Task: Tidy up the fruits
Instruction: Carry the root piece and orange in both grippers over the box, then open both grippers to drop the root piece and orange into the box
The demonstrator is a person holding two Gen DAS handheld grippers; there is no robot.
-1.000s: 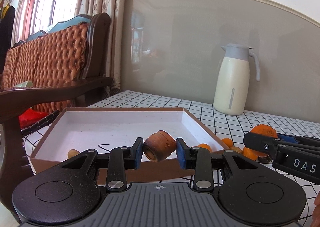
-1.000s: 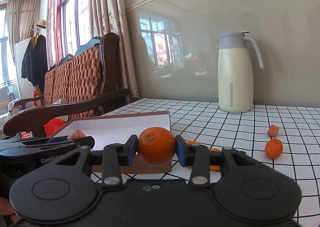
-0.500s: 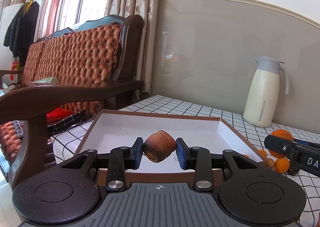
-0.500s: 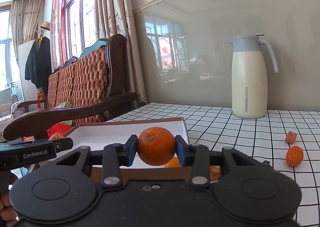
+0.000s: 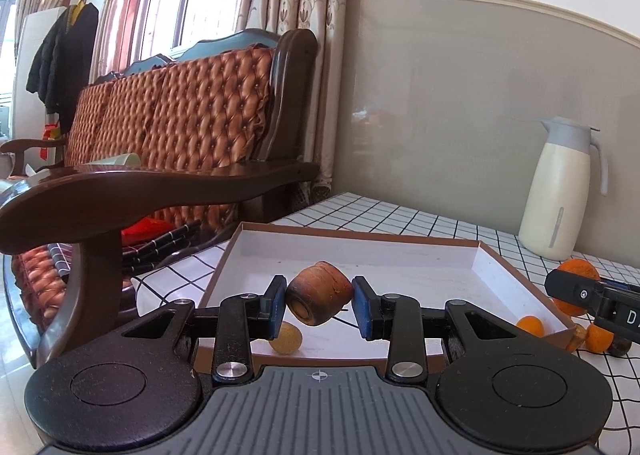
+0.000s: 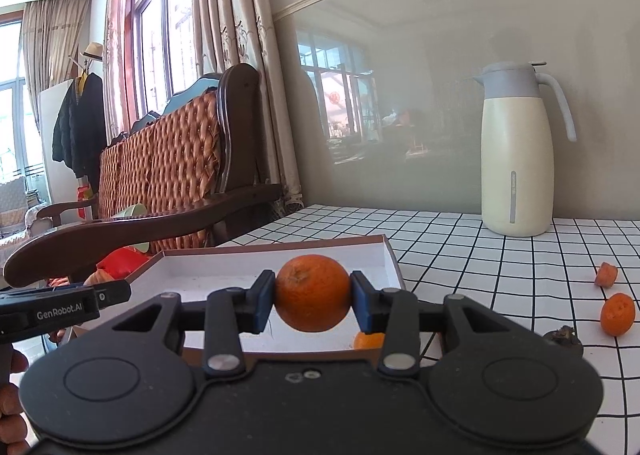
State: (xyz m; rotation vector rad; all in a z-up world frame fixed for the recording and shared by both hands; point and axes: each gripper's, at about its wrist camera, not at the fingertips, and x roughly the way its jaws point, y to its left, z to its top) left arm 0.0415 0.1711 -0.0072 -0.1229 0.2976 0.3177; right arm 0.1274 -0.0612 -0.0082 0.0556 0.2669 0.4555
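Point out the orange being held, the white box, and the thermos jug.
orange (image 6: 313,292), right wrist view, front of peel.
white box (image 5: 400,255), left wrist view, far inner wall.
thermos jug (image 6: 516,167), right wrist view, cream body.

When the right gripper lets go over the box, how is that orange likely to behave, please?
The orange is round, so it may roll across the flat box floor. The low walls should probably stop it. Its skin looks firm where the right gripper pinches it, so bruising seems unlikely.

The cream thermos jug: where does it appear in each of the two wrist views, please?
Left wrist view: cream thermos jug at the far right, on the checked table, behind the box.
Right wrist view: jug upper right, against the wall.
Shared landmark: the shallow box.
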